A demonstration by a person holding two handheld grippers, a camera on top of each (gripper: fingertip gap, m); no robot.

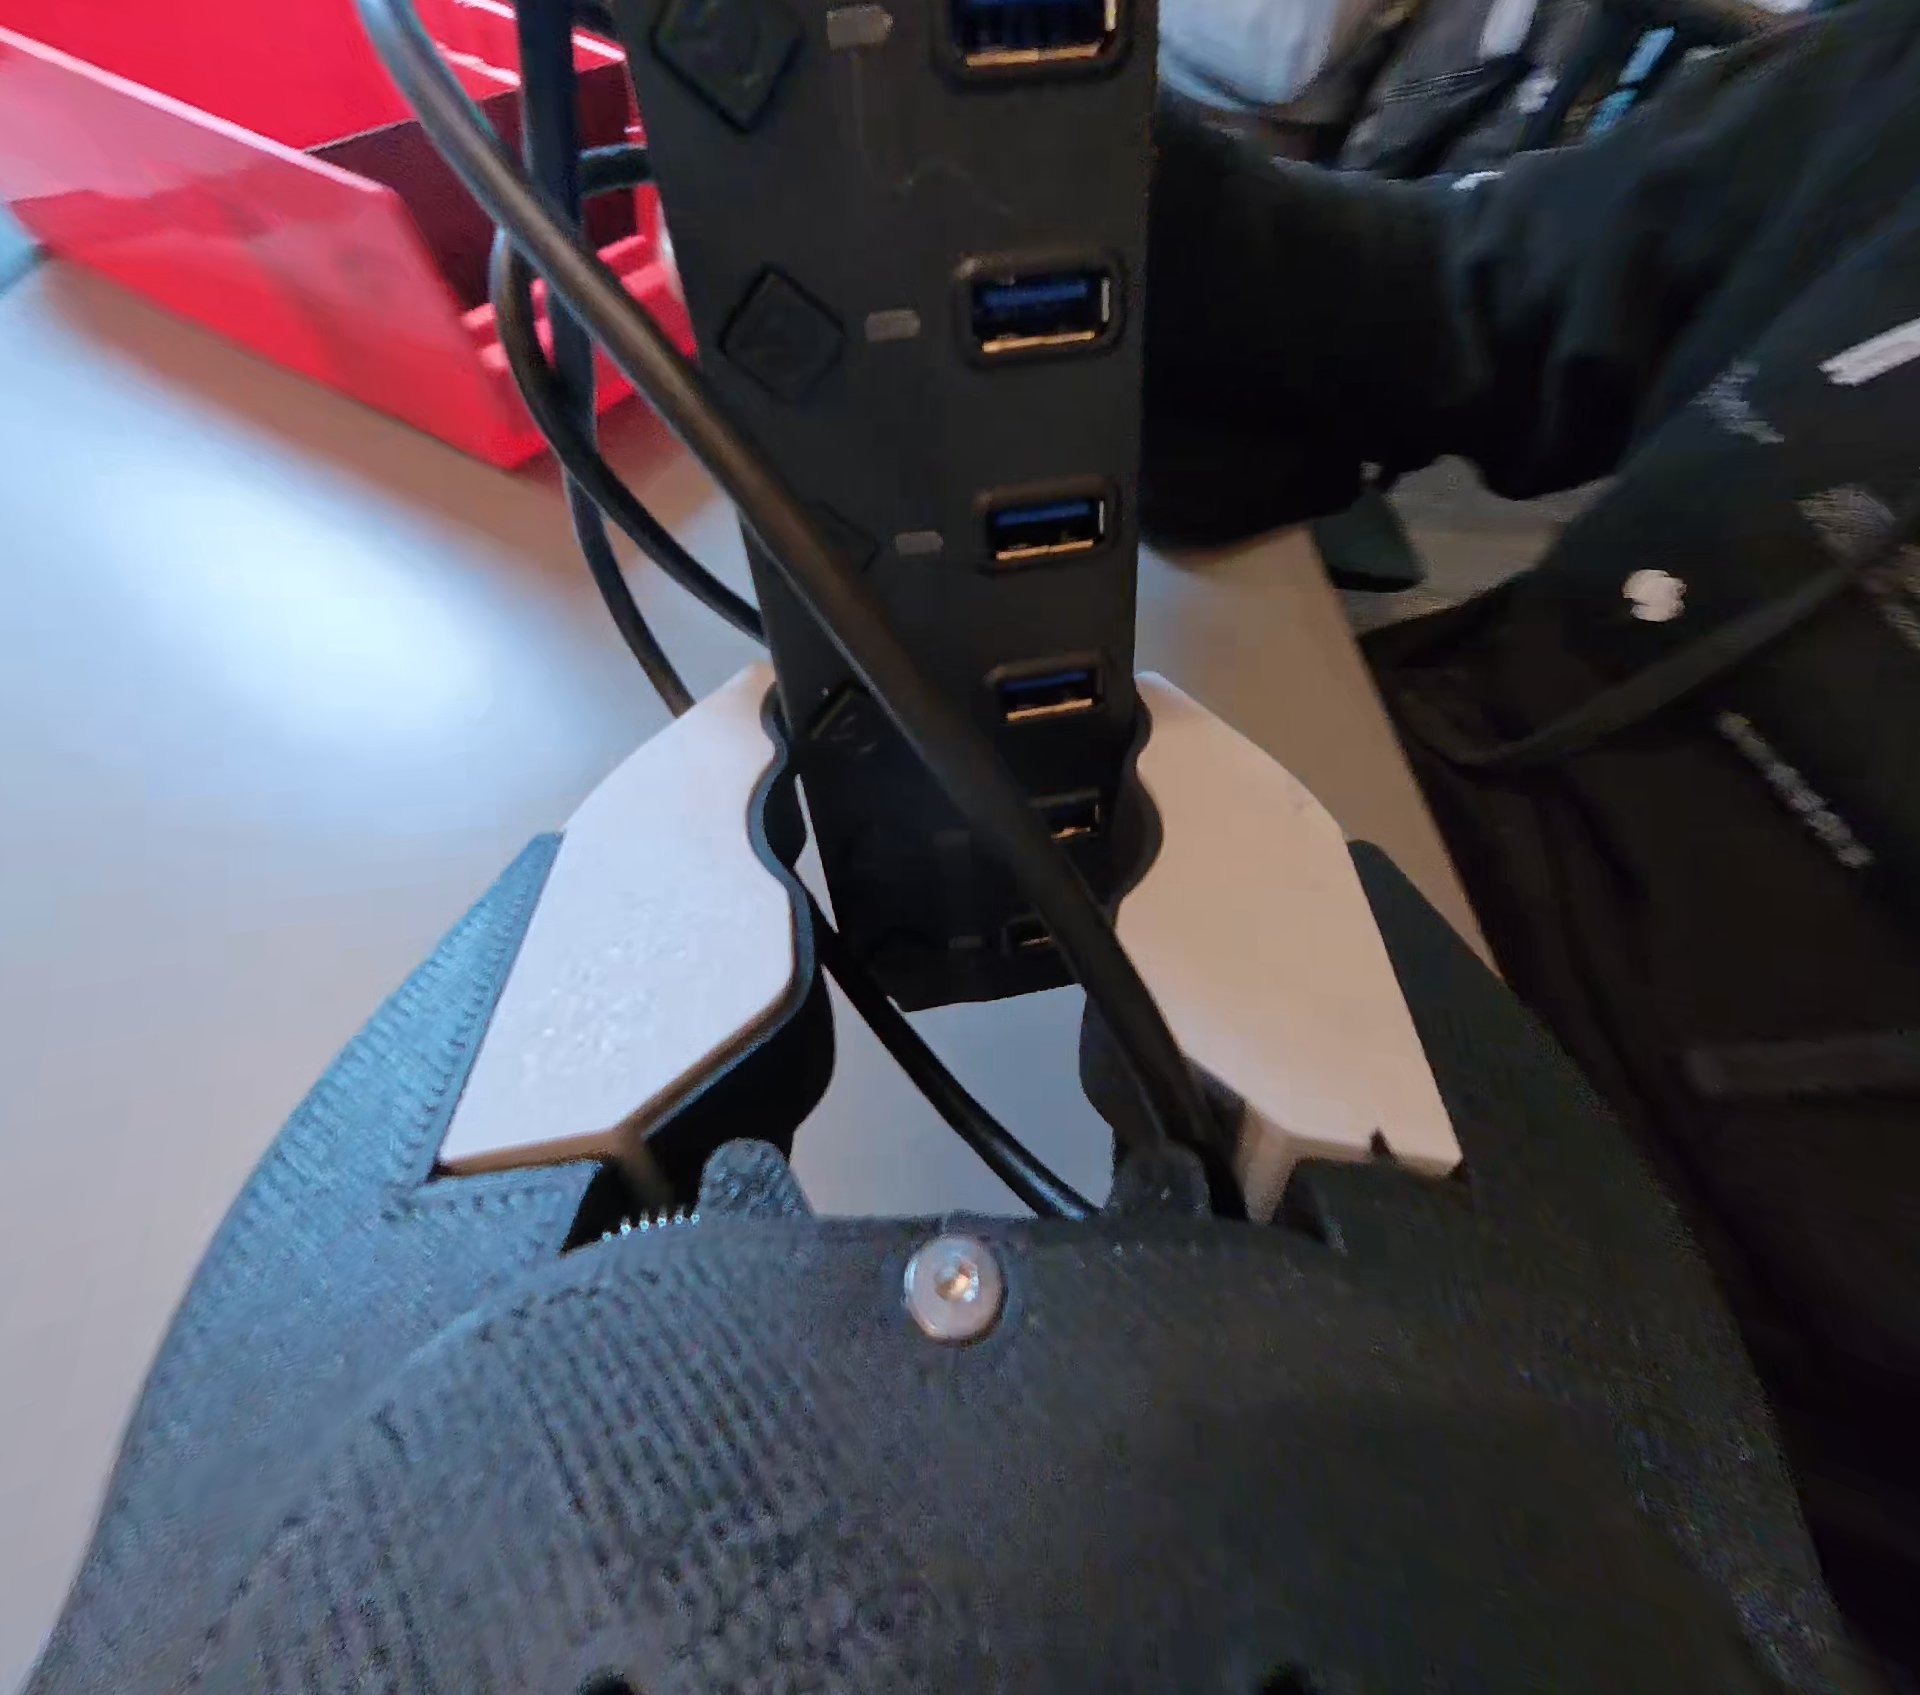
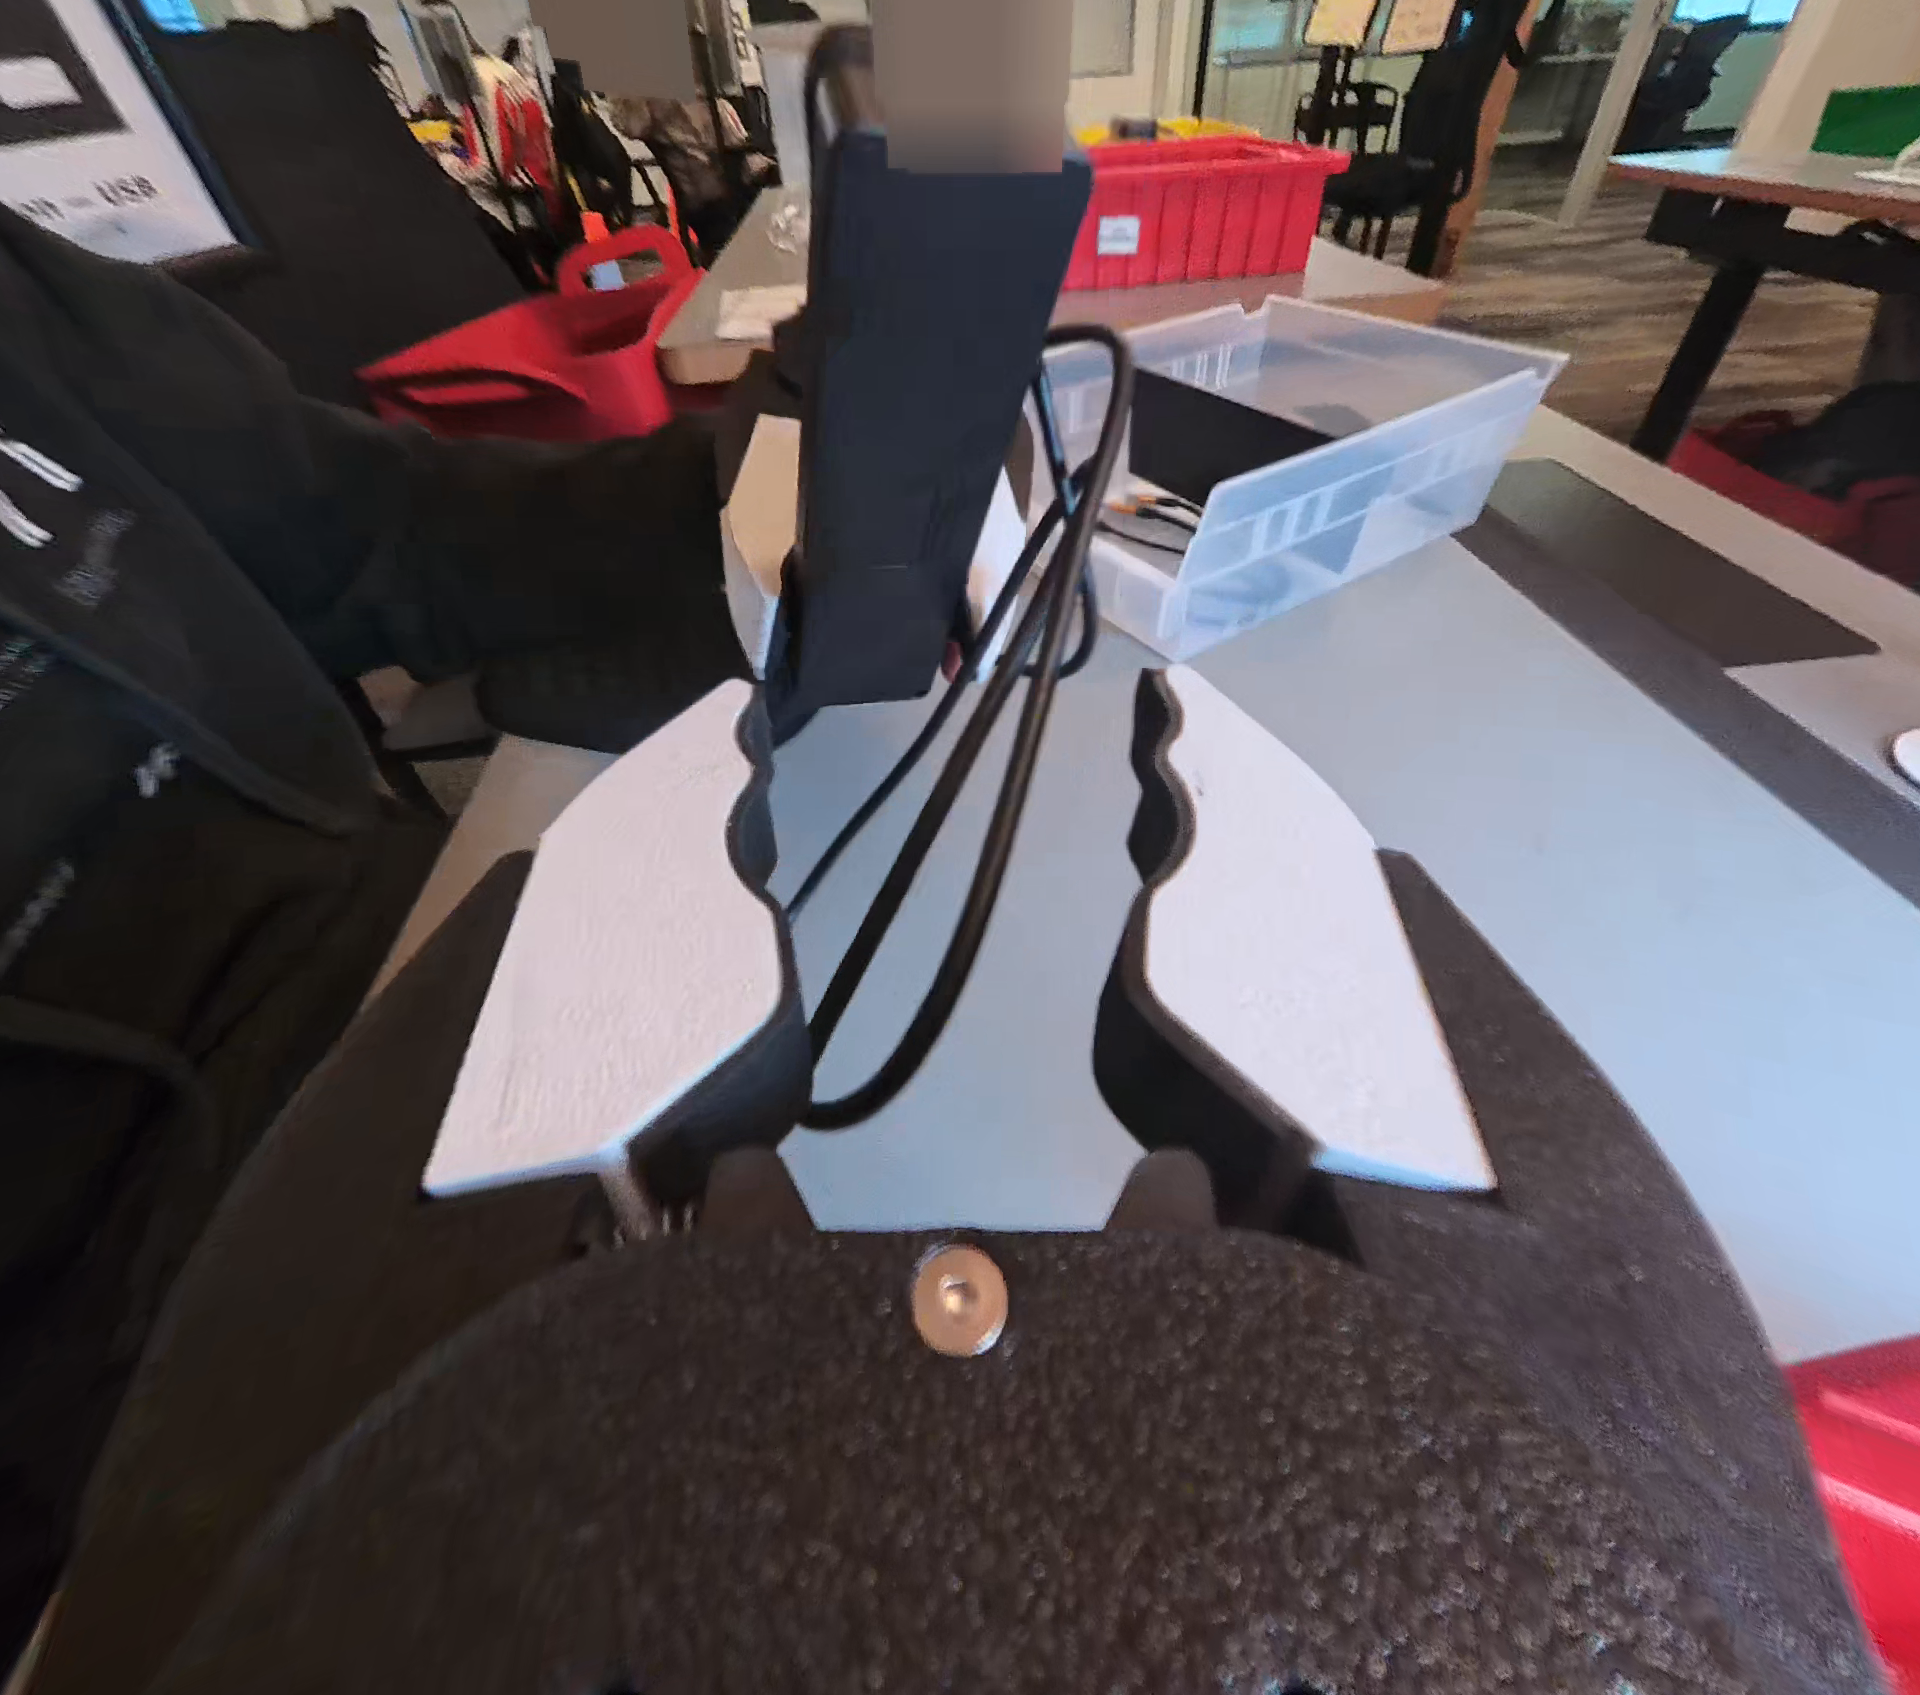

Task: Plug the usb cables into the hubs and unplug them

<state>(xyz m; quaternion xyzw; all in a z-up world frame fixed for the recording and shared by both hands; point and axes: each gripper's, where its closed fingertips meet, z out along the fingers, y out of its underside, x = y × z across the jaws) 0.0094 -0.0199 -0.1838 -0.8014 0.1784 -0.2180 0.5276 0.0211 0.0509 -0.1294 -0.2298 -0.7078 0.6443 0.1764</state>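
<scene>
My left tool [image 1: 961, 814] clenches the black USB hub [image 1: 914, 357] upright above the counter [image 1: 260, 658] (its cable [image 1: 665, 388] draped across); my right tool [image 2: 951, 772] is released, near it.

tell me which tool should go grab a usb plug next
Right. The left tool is shut on the hub, holding it up, while the right tool is open and empty, with the black cable looping between its fingers.
</scene>
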